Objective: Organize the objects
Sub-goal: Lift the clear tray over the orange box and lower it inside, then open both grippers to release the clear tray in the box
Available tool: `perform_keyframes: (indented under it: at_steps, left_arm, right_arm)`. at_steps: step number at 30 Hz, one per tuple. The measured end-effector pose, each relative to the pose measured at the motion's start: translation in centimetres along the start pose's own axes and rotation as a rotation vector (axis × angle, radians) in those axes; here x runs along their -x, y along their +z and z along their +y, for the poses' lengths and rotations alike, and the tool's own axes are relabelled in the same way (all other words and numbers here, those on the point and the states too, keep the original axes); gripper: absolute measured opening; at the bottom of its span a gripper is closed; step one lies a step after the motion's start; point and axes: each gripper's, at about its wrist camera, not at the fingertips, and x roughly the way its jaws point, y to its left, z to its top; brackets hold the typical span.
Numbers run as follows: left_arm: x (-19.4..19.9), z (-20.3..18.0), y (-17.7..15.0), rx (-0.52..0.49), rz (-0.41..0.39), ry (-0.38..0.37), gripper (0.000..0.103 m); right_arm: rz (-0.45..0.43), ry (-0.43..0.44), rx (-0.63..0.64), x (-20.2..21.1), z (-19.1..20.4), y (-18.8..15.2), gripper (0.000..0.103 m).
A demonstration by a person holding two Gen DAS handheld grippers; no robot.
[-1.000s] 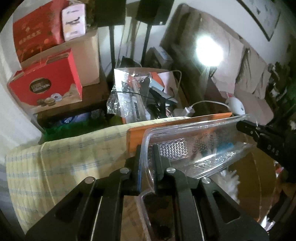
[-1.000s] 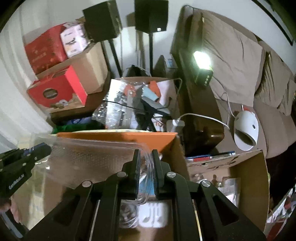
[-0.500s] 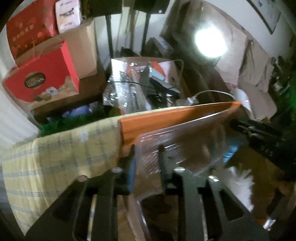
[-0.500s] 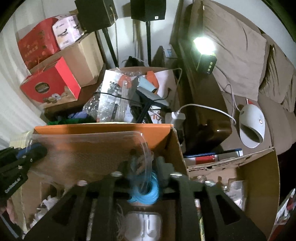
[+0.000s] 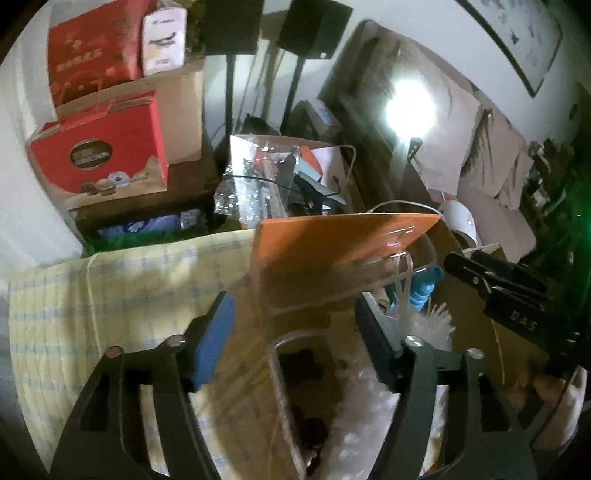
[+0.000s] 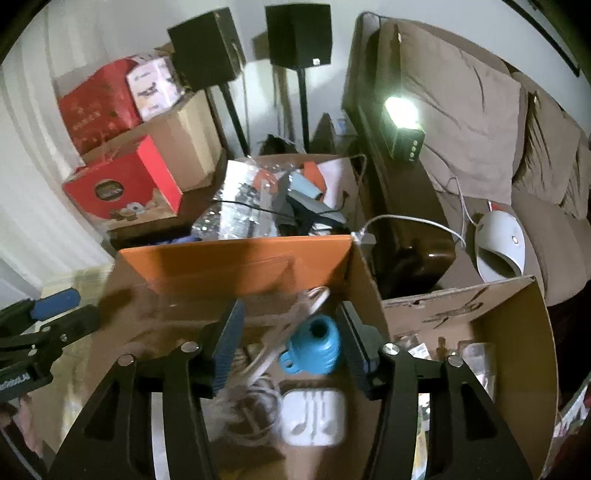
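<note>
A clear plastic tray (image 5: 314,280) lies tilted inside the cardboard box with the orange flap (image 5: 343,236). My left gripper (image 5: 295,328) hangs over the box's left end, its jaws opening, and the tray sits loose between them with neither pad pressing on it. In the right wrist view the tray (image 6: 207,291) is a blurred sheet. My right gripper (image 6: 291,336) is over the box's right end, jaws opening, with nothing gripped. Under it lie a blue funnel-shaped piece (image 6: 314,343), a white earphone case (image 6: 314,417) and a white cable (image 6: 258,369).
A yellow checked cloth (image 5: 110,295) covers the surface left of the box. A second open cardboard box (image 6: 480,306) stands to the right. Behind are red gift boxes (image 5: 99,158), a cluttered box of packaging (image 6: 273,199), speaker stands (image 6: 299,33) and a sofa with a bright lamp (image 6: 400,110).
Both grippers were shut on the tray's ends and have let go, opening wide. The tray has dropped lower into the box, uncovering the blue piece and the earphone case.
</note>
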Motion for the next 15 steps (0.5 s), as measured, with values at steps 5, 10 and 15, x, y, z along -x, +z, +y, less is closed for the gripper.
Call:
perform_keyframes:
  at_steps: [5,10,15]
  left_arm:
    - [2.0,1.5,-1.5,0.036,-0.041,0.004,0.09]
    - [4.1,2.2,-2.8,0.03,-0.069,0.034,0.096]
    - [6.0,3.0,-4.2,0.045,-0.086,0.049,0.102]
  right_arm:
    - [-0.056,0.007,0.013,2.3,2.0,-1.0,0.073]
    - [-0.086,0.014,0.021,3.9,3.8,-2.2,0.077]
    - [-0.125,0.004,0.054,5.5,6.0,-3.7,0.077]
